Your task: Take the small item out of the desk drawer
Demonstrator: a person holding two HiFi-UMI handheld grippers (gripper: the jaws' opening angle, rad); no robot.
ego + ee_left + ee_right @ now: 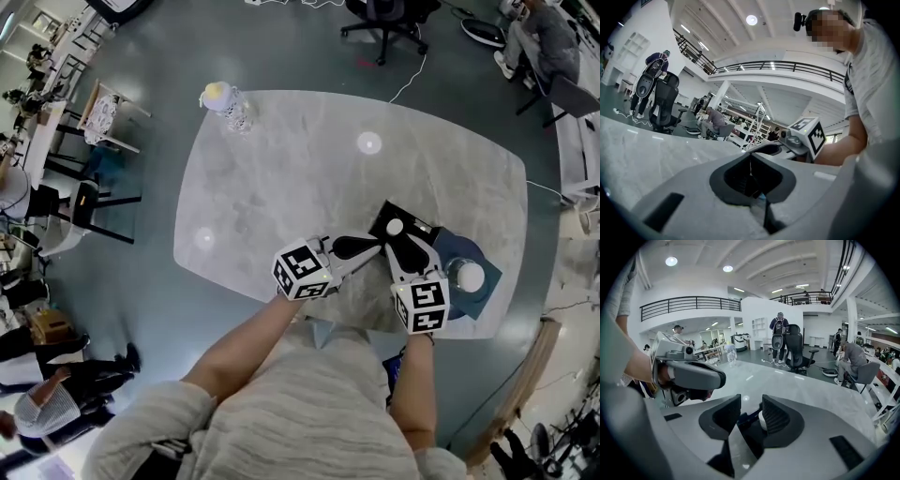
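- Small white item point(395, 226): round, so no long axis or heading can be made out; it sits at the black desk drawer point(419, 228).
- Right gripper point(405, 244): at the drawer's near edge, jaws partly apart, the item in the gap but not clamped.
- Left gripper point(373, 247): just left of the drawer, jaws closed together and empty.

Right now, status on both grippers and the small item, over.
Left gripper shut, empty. Right gripper open, small white item at its jaws, not gripped. Nothing seen in the way.

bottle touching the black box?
Apart. Head view: bottle stands at the far-left corner, black box at the near right, bare table between.
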